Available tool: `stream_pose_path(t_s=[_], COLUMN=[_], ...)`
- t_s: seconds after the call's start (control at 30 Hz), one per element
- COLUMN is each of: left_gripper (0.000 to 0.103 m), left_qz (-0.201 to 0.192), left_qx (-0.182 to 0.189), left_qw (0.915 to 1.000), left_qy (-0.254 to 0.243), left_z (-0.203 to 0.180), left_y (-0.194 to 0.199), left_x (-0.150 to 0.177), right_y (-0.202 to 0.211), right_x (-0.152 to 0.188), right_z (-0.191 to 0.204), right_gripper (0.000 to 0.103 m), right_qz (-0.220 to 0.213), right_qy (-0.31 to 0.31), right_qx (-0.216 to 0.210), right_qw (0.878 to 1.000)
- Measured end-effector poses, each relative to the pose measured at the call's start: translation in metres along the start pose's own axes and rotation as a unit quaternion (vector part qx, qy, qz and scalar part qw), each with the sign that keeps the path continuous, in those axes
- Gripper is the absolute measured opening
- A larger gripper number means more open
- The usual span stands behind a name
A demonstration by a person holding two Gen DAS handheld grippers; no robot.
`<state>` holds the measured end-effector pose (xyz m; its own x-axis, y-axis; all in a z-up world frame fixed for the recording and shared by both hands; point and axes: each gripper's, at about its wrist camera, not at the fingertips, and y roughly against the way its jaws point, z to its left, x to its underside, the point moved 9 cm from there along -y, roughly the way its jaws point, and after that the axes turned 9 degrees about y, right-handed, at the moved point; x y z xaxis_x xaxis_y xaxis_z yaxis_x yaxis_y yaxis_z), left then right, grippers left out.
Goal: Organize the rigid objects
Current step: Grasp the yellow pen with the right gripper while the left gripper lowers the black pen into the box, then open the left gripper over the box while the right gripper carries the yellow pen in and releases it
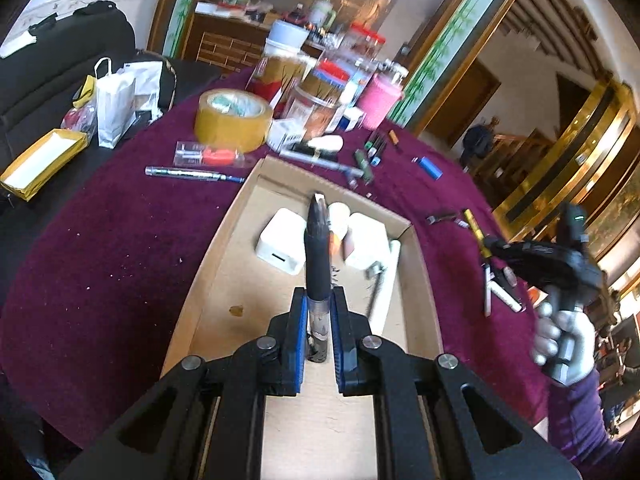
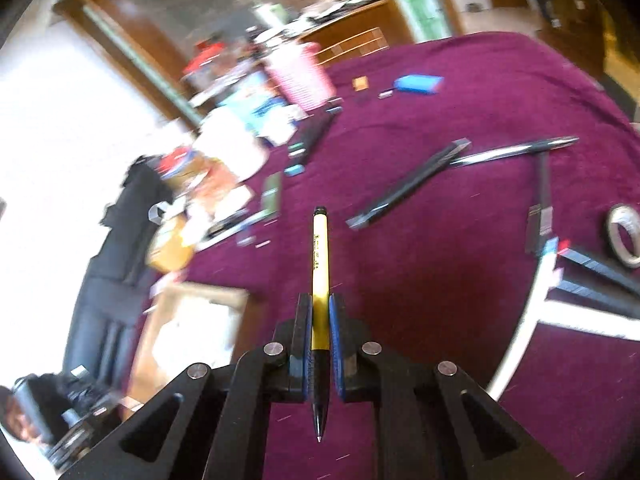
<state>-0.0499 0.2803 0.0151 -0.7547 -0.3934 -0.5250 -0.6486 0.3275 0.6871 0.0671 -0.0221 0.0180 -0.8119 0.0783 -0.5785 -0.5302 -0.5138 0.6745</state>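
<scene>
Your left tongs [image 1: 319, 312] are clamped narrow on a black pen [image 1: 318, 248], which sticks straight up the middle of the left-wrist frame from between the blue pads [image 1: 301, 332]. The pen hangs over a cardboard tray [image 1: 224, 248] that fills the centre of that frame. In the tray, just past the pen tip, lie a white charger block [image 1: 282, 246] to the left and more white pieces to the right, with a white stick [image 1: 386, 284] along the right wall.

Your right tongs [image 2: 320, 328] are pinched tight on a yellow pen [image 2: 321, 264]; its black tip points back toward the bottom of the right-wrist frame and its cap end points up the centre. That view is blurred. From the left wrist, you see the right tongs [image 1: 486, 248] at the right edge, gripped by your gloved hand [image 1: 560, 340], with the yellow pen [image 1: 474, 226] in them above the purple cloth [image 1: 120, 240].

Farther out on the cloth: a clear pen [image 1: 192, 174] left of the tray's far corner, a tape roll [image 1: 234, 120] in the upper centre, a blue lighter [image 1: 430, 167] to the upper right, and jars crowded behind. In the right-wrist frame a silver pen [image 2: 516, 151] and a dark pen [image 2: 408, 186] lie at the upper right, and the tray [image 2: 192, 332] sits at the lower left.
</scene>
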Motion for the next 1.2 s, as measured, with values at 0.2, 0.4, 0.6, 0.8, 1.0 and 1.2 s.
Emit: stream_pose_path(t_s=[0.2, 0.4, 0.6, 0.8, 1.0, 1.2], left_gripper=[0.011, 0.011, 0.011, 0.047, 0.065, 0.068], left_qz=[0.059, 0.087, 0.071, 0.026, -0.019, -0.036], left_qx=[-0.03, -0.065, -0.071, -0.045, -0.024, -0.02], left_qw=[0.9977, 0.9939, 0.9947, 0.9982, 0.9984, 0.9976], left_qy=[0.017, 0.023, 0.021, 0.03, 0.048, 0.055], left_z=[0.014, 0.027, 0.028, 0.023, 0.025, 0.028], left_y=[-0.037, -0.073, -0.07, -0.039, -0.002, 0.016], left_x=[-0.016, -0.027, -0.031, -0.036, -0.04, -0.035], right_y=[-0.021, -0.053, -0.085, -0.112, -0.133, -0.146], right_x=[0.031, 0.063, 0.087, 0.102, 0.101, 0.085], right_z=[0.073, 0.126, 0.16, 0.175, 0.17, 0.174], right_gripper=[0.009, 0.01, 0.01, 0.01, 0.011, 0.012], right_qz=[0.048, 0.093, 0.134, 0.164, 0.173, 0.165], right_qy=[0.024, 0.047, 0.073, 0.104, 0.093, 0.102], right_qx=[-0.09, -0.122, -0.126, -0.105, -0.088, -0.07], right_qw=[0.995, 0.987, 0.98, 0.975, 0.977, 0.979])
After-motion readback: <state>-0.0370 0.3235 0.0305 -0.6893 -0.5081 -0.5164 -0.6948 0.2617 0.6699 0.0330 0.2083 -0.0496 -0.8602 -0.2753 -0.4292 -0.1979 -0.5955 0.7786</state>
